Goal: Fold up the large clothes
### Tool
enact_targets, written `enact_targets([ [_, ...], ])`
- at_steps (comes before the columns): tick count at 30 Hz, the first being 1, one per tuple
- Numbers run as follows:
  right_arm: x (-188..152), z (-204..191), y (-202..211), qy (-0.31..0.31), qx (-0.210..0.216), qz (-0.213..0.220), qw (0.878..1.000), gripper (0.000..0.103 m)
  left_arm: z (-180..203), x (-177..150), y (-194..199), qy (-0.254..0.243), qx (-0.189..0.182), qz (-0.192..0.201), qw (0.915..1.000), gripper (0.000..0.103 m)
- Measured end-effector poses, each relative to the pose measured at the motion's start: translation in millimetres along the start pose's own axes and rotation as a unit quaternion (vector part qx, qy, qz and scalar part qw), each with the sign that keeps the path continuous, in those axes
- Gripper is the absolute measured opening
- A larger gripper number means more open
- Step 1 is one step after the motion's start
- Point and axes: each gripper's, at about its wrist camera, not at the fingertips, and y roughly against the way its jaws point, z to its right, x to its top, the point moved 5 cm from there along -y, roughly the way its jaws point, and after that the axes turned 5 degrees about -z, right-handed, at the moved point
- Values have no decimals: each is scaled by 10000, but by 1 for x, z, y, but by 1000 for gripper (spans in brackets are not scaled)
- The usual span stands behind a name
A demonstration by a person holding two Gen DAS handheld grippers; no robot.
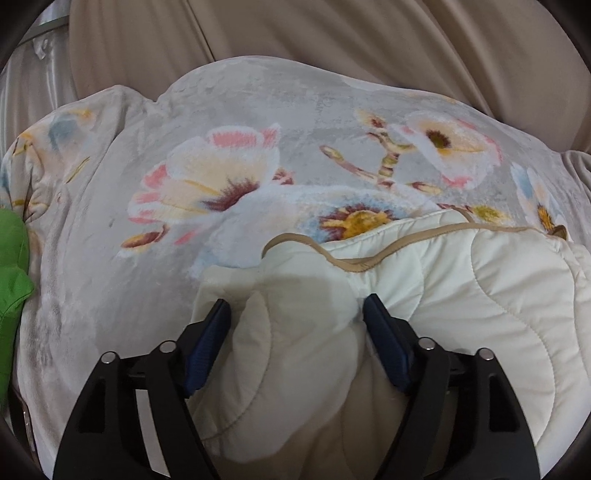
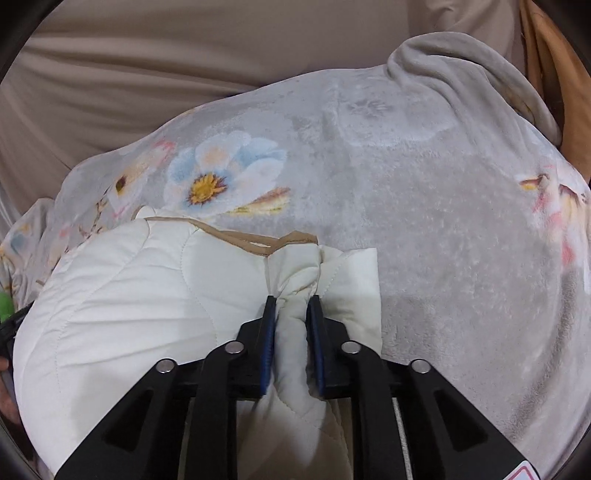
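A cream quilted garment point(image 1: 480, 291) with tan trim lies bunched on a grey floral blanket point(image 1: 229, 110). My left gripper point(image 1: 297, 310) is open, its jaws wide apart around a puffy fold at the garment's left end. In the right wrist view the garment point(image 2: 122, 295) fills the lower left. My right gripper point(image 2: 291, 304) is shut on a pinched fold at the garment's right end, with fabric squeezed between the blue pads point(image 2: 269, 332).
The floral blanket point(image 2: 443, 240) covers a bed, with beige fabric point(image 1: 332, 33) behind it. A green item point(image 1: 13, 273) sits at the left edge. An orange-tan cloth point(image 2: 554, 66) shows at the far right.
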Motion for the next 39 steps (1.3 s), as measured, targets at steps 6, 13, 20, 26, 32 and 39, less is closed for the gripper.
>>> enact_targets([
  [6,9,-23,88,-278,377,1105,9928,38,16,-2,92,-274,-537,791,9950,70],
  [13,-46,-202,94,1721,1919,557,9646,27,122,-36,118,-1249,-1539,562,9785,70],
  [20,-61,-186,37,1979,1260,128,9720,2,85,-36,62,-983,-804,490,9907,75],
  [26,-7,-47,15,528,130,169,9984,0,-7,-4,20,-141,7,266,9995,79],
  [32,-14,-22,-7,201,233,35,9995,0,-20,-9,-3,401,-479,-53,9980,87],
  [39,-12,-18,-13,107,386,28,9992,0,-16,-9,-10,361,-451,-135,9982,90],
])
